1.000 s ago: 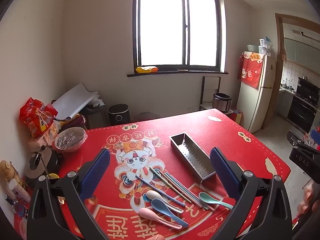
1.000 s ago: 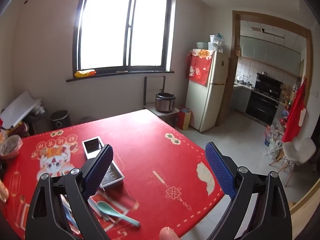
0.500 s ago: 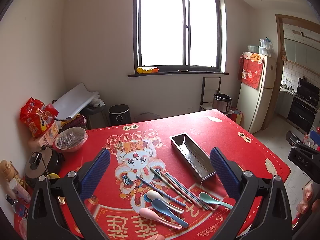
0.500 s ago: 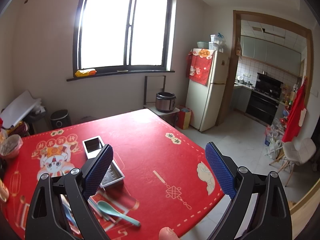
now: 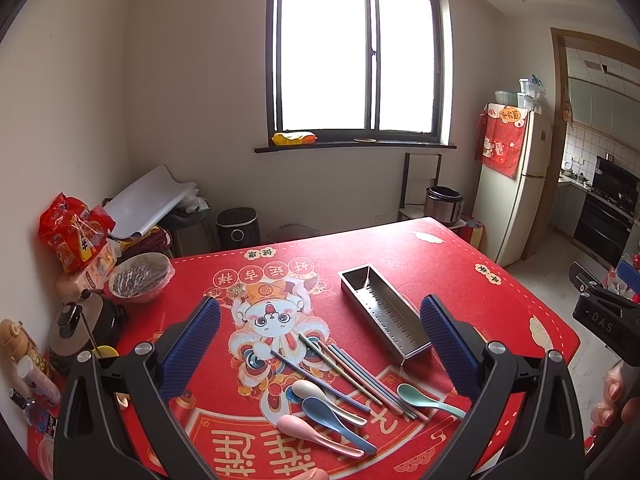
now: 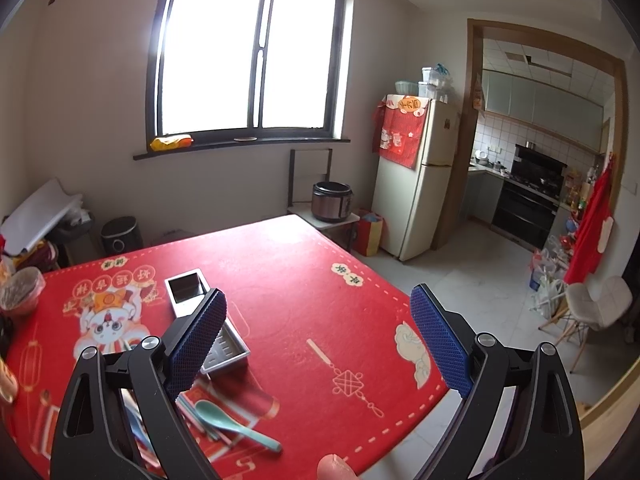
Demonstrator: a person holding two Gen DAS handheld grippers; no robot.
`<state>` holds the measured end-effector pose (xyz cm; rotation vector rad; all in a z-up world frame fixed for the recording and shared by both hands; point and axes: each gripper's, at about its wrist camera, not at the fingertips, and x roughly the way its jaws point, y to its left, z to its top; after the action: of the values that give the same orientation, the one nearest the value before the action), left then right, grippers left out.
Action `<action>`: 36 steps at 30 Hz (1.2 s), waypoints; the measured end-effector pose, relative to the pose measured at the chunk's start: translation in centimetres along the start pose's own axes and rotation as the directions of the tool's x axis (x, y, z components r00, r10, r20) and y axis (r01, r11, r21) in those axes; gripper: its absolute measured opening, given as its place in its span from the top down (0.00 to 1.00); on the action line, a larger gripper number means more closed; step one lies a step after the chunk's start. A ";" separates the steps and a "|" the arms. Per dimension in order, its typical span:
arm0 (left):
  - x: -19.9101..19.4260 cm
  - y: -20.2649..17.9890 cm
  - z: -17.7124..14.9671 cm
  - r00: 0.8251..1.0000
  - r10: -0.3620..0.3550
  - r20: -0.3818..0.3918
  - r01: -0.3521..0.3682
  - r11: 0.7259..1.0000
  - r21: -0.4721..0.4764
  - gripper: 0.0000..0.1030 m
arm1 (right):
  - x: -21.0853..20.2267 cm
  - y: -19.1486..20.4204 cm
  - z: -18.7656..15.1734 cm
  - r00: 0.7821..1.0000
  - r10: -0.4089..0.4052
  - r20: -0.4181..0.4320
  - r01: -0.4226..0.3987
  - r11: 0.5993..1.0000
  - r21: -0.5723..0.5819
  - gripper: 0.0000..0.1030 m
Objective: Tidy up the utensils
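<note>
Almost nothing has changed over the last second: I see both views drift only a touch, so the work has not started. My left claw (image 5: 320, 344) hangs wide and empty above the red surface (image 5: 460, 264), and my right claw (image 6: 318, 338) is equally wide, holding nothing. The metal tray (image 5: 384, 316) lies empty. Just in front of it the chopsticks (image 5: 352, 372) fan out, with the white spoon (image 5: 306, 389), blue spoon (image 5: 320, 408), pink spoon (image 5: 296, 426) and teal spoon (image 5: 416, 394) beside them. I judge every utensil still needs moving into the tray.
</note>
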<state>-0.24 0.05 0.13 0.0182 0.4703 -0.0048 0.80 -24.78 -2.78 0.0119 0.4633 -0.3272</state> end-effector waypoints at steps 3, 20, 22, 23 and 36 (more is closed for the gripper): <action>-0.1 -0.1 -0.3 1.000 0.000 0.000 0.000 1.000 0.000 0.05 | 0.1 0.0 -0.1 1.000 0.000 -0.003 0.000 1.000 -0.001 0.12; 0.5 -0.2 -0.6 1.000 -0.003 -0.006 0.003 1.000 -0.002 0.05 | 0.5 0.3 -0.5 1.000 -0.003 -0.015 0.003 1.000 -0.002 0.12; 0.5 -0.2 -0.6 1.000 -0.004 -0.006 0.004 1.000 -0.003 0.05 | 0.5 0.3 -0.6 1.000 -0.002 -0.016 0.002 1.000 -0.003 0.12; 0.5 -0.2 -0.6 1.000 -0.004 -0.007 0.004 1.000 -0.003 0.05 | 0.6 0.3 -0.7 1.000 -0.002 -0.017 0.002 1.000 -0.002 0.12; 1.7 -0.3 -1.2 1.000 -0.013 -0.008 0.013 1.000 -0.001 0.05 | 1.1 0.8 -0.8 1.000 -0.005 -0.023 0.005 1.000 -0.001 0.12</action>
<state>0.68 -0.19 -1.70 0.0143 0.4783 -0.0169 1.62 -24.27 -4.03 0.0134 0.4868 -0.3321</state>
